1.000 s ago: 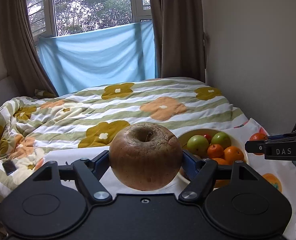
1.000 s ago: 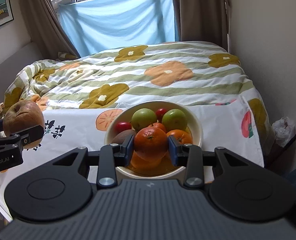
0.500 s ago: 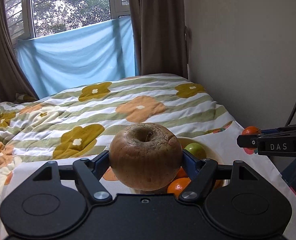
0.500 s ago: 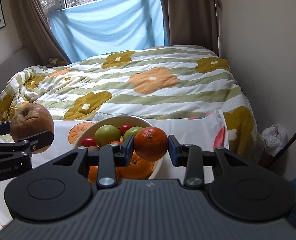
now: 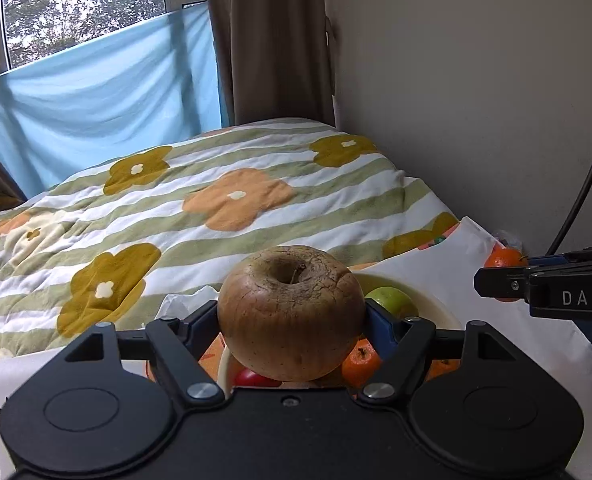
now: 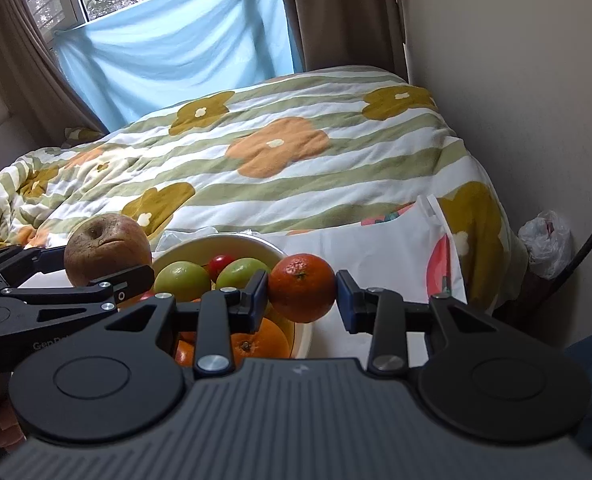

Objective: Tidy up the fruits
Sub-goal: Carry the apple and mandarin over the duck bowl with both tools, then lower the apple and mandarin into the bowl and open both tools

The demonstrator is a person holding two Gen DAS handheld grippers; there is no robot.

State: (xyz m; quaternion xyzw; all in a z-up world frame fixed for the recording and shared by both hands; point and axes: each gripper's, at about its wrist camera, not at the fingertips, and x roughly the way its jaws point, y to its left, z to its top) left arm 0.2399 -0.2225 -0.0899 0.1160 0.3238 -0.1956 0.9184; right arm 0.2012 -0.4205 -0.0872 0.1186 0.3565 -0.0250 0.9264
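Observation:
My left gripper [image 5: 292,320] is shut on a large wrinkled brown apple [image 5: 291,312] and holds it over the near left part of a cream fruit bowl [image 5: 435,312]. The same apple [image 6: 106,248] shows at the left of the right wrist view. My right gripper [image 6: 301,294] is shut on an orange tangerine [image 6: 301,287] and holds it above the bowl's [image 6: 232,240] right rim. The bowl holds green apples [image 6: 182,280], a small red fruit [image 6: 220,264] and oranges [image 6: 260,344].
The bowl sits on a white fruit-print cloth [image 6: 375,240] at the foot of a bed with a floral striped quilt [image 6: 256,152]. A wall [image 5: 475,100] runs along the right. A plastic bag [image 6: 545,240] lies by it. A black cable [image 5: 583,180] hangs at right.
Both grippers have moved right with their fruits. The apple now hangs over the bowl, and the tangerine has gone from above the bowl's middle to its right rim.

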